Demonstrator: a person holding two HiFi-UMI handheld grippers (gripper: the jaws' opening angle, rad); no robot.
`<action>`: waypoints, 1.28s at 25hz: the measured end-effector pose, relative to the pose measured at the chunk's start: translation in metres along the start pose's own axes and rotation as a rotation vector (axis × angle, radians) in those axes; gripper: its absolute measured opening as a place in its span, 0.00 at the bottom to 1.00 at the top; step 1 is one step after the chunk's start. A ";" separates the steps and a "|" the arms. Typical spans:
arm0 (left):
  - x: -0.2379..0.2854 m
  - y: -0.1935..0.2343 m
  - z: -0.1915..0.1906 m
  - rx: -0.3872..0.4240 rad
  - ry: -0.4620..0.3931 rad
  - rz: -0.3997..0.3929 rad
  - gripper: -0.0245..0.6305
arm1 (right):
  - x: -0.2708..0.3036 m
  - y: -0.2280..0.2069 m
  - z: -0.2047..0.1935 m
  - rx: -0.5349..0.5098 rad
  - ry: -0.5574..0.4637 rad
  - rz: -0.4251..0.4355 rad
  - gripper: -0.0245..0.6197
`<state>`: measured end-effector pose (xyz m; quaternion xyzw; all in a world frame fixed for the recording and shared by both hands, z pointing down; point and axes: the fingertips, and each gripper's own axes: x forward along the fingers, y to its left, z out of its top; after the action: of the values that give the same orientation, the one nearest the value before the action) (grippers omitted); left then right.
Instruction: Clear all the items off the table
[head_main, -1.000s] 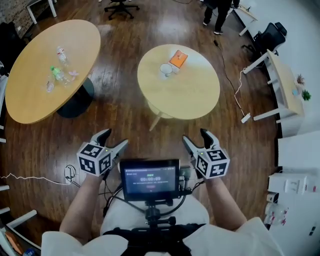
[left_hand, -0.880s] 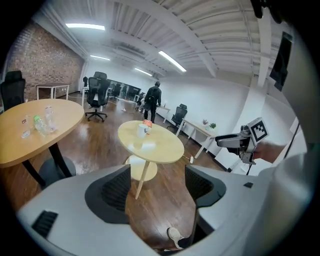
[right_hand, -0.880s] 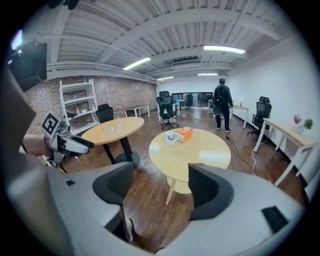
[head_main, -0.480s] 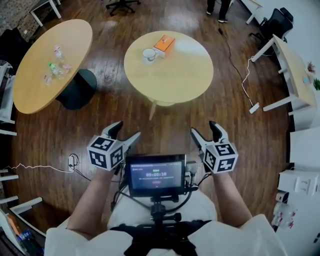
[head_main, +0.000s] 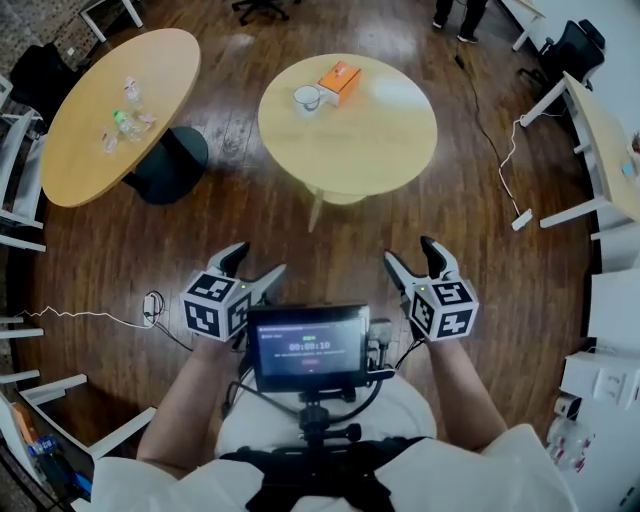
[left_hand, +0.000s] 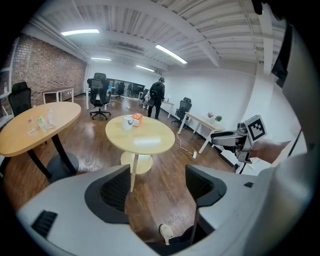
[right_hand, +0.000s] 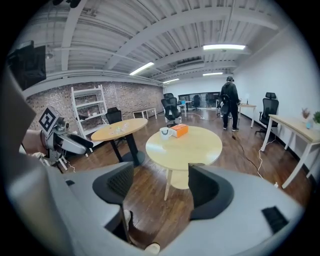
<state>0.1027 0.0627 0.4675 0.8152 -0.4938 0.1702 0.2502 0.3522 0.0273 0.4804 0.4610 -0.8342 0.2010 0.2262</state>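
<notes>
My left claw (head_main: 255, 260) and right claw (head_main: 411, 252) both stand jaws apart over the floor (head_main: 250, 215). Well ahead of them, one round table (head_main: 350, 150) carries one white mug (head_main: 307, 97) beside one orange box (head_main: 340, 82).

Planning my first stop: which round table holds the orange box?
The nearer, smaller table on pale legs, with the orange box beside a white cup. The larger table at left has a dark pedestal and clear bottles.
</notes>
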 end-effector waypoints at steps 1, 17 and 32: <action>-0.002 0.004 0.000 -0.001 0.001 -0.001 0.56 | 0.004 0.004 0.002 -0.004 -0.001 0.002 0.59; -0.041 0.159 0.019 -0.002 0.013 -0.045 0.56 | 0.125 0.090 0.072 -0.032 0.000 -0.062 0.60; -0.037 0.268 0.056 -0.031 0.007 -0.003 0.56 | 0.276 0.092 0.132 0.032 -0.044 -0.126 0.77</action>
<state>-0.1507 -0.0471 0.4664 0.8114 -0.4941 0.1649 0.2650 0.1175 -0.1868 0.5160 0.5207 -0.8050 0.1892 0.2125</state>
